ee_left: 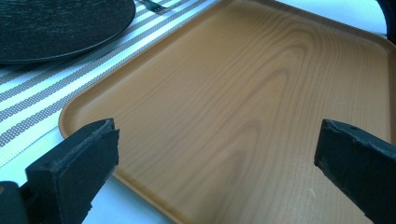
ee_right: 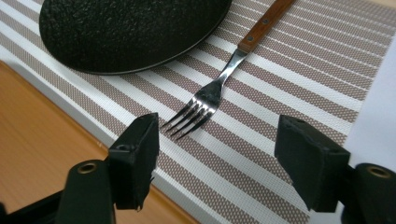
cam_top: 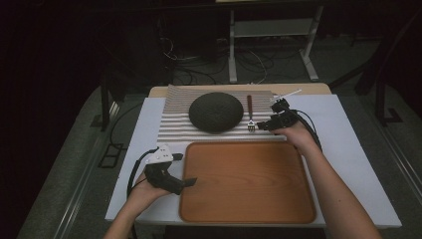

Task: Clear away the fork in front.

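The right gripper (ee_right: pixel 215 140) hangs wide apart just short of the fork (ee_right: pixel 219 88), whose tines lie centre frame on the striped mat (ee_right: pixel 289 60), right of the dark plate (ee_right: pixel 130 28). The likely step is gripping the fork: close on the neck, low and level. The left gripper (ee_left: pixel 215 158), also wide, waits over the tray (ee_left: pixel 261 93), lower left in the high view.

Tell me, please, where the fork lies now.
In the high view the fork lies on the striped placemat, right of the dark plate, tines toward the open right gripper.
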`<state>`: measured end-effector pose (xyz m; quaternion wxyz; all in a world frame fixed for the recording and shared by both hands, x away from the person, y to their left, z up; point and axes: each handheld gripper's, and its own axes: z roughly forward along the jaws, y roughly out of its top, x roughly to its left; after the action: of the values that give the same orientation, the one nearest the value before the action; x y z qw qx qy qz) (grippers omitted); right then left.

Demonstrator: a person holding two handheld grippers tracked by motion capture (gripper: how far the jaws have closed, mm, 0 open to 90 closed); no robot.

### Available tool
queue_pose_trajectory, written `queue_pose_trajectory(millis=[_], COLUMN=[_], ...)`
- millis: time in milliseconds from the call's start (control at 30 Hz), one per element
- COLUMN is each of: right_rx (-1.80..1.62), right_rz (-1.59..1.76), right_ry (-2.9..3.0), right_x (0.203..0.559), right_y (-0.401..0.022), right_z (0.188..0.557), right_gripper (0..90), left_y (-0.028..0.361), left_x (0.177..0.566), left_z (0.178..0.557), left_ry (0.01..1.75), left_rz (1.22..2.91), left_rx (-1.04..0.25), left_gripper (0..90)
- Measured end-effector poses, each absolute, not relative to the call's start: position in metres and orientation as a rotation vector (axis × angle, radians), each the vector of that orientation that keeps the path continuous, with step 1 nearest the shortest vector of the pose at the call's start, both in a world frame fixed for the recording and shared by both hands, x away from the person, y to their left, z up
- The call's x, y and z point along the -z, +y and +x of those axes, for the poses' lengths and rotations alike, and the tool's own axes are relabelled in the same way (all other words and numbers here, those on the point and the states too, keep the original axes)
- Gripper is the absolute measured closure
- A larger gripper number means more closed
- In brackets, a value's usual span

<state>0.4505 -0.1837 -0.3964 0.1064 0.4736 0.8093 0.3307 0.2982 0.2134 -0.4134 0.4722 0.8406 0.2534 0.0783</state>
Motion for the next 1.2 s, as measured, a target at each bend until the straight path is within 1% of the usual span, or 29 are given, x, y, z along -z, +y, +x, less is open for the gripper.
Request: queue_pose_trajectory(millis=[167, 267, 300, 333, 400, 467, 767, 1100, 1200], right_rx=[-0.953, -0.923, -0.923, -0.92, -0.915, -0.914, -0.878, -0.793, -0.718], right_rz=[1.411, 1.418, 1.418, 1.424, 1.43, 1.446, 1.465, 1.535, 1.554], right_ry=[2.382, 2.394, 2.394, 2.404, 2.409, 2.43, 2.435, 2.424, 2.435], right_x=[0.397, 0.397, 0.397, 0.397, 0.397, 0.396, 0.395, 0.401, 0.404], right_y=[-0.181, -0.176, -0.176, -0.173, -0.172, -0.169, -0.156, -0.144, -0.139], right_z=[0.46, 0.469, 0.469, 0.475, 0.477, 0.486, 0.509, 0.534, 0.544], right_gripper=[32.0, 35.9, 35.9, 38.6, 39.3, 43.5, 46.4, 52.9, 54.8], left_y=[0.214, 0.214, 0.214, 0.215, 0.215, 0.215, 0.216, 0.215, 0.215], left_x=[0.413, 0.413, 0.413, 0.413, 0.413, 0.413, 0.413, 0.414, 0.414], left_z=[0.298, 0.298, 0.299, 0.299, 0.299, 0.299, 0.299, 0.3, 0.299], left_ry=[0.617, 0.619, 0.62, 0.62, 0.62, 0.622, 0.623, 0.617, 0.615], left_rz=[2.056, 2.053, 2.053, 2.053, 2.052, 2.05, 2.05, 2.059, 2.059], left_rx=[-0.193, -0.193, -0.193, -0.193, -0.193, -0.192, -0.198, -0.2, -0.2], left_gripper=[0.0, 0.0, 0.0, 0.0, 0.0, 0.0, 0.0, 0.0, 0.0])
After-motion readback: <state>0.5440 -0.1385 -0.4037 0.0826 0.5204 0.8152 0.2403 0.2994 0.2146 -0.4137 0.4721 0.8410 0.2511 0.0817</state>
